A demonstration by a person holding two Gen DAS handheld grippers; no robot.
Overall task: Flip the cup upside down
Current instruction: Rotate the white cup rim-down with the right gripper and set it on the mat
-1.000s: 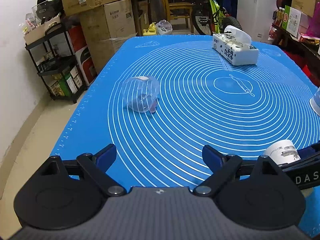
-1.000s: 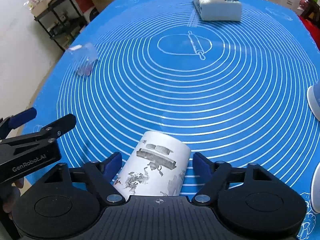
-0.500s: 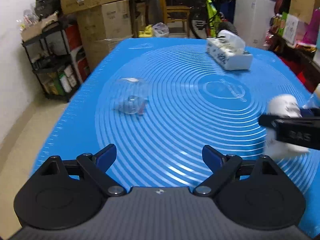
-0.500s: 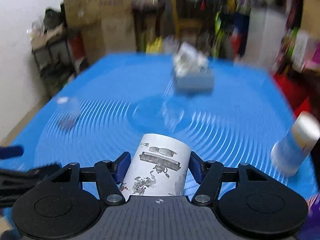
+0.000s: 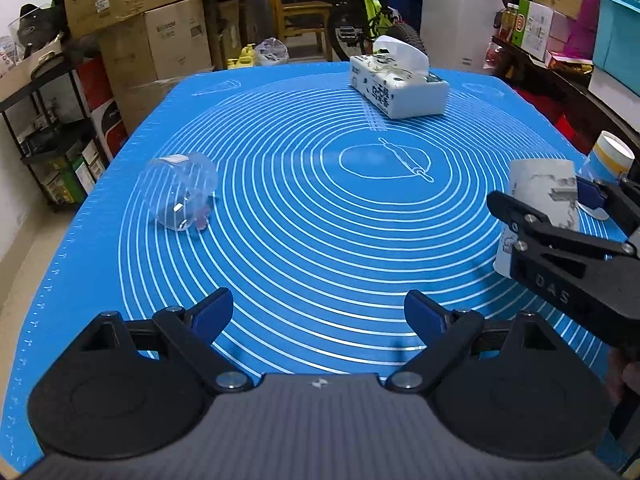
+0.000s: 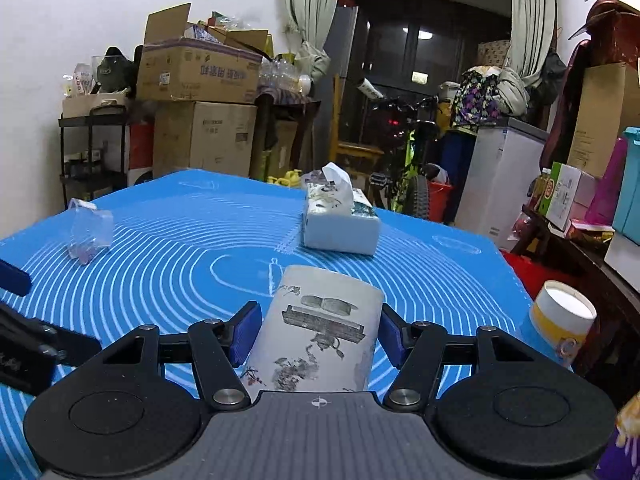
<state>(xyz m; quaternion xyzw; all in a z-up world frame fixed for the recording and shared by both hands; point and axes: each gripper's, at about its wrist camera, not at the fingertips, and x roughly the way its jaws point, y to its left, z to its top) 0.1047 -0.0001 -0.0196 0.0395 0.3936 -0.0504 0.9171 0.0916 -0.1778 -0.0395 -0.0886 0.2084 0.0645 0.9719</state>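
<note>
Over the blue mat (image 5: 304,216), near its right edge, my right gripper (image 6: 318,332) clamps the white printed cup (image 6: 320,332), long axis roughly upright with its closed base on top. My left gripper (image 5: 318,312) hovers open and empty at the near edge, well apart from it.

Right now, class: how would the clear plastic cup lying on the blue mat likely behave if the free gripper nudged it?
The clear plastic cup lies on its side, so it would probably roll, curving since it seems to taper. Its thin, see-through wall suggests it is light and may skid on the blue mat. It could flex if the left gripper, jaws open, squeezed hard.
</note>
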